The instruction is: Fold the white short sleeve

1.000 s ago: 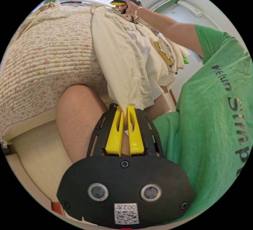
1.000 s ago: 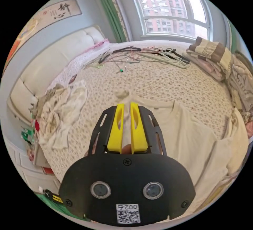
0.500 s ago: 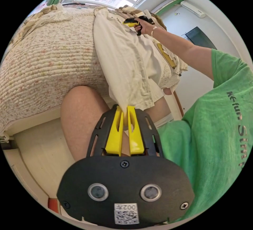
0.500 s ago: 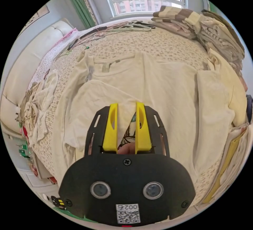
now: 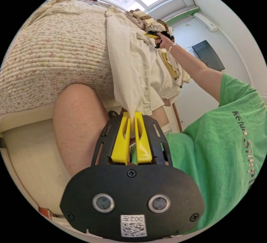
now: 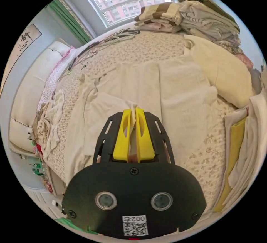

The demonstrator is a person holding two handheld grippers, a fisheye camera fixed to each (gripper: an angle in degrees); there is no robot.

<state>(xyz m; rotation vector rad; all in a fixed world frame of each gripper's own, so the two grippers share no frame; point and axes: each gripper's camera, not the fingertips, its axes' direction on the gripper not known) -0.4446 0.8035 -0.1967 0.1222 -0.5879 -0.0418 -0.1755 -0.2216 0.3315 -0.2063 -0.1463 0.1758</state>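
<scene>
Folded clothes (image 6: 192,12) and hangers (image 6: 111,38) on bedspread (image 6: 155,45)

**What I cannot make out**

In my left gripper view, my own knee (image 5: 80,120) hides the bed's edge (image 5: 33,115), and the white shirt's hem (image 5: 133,95) vanishes between my left tool's (image 5: 132,115) yellow jaws. My right tool (image 5: 153,34) is too small there to judge its grip. In my right gripper view, the black housing (image 6: 133,195) covers the shirt's (image 6: 155,87) near part.

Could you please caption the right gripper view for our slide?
Right gripper shut on a fold of the white short sleeve spread on the bed.
</scene>
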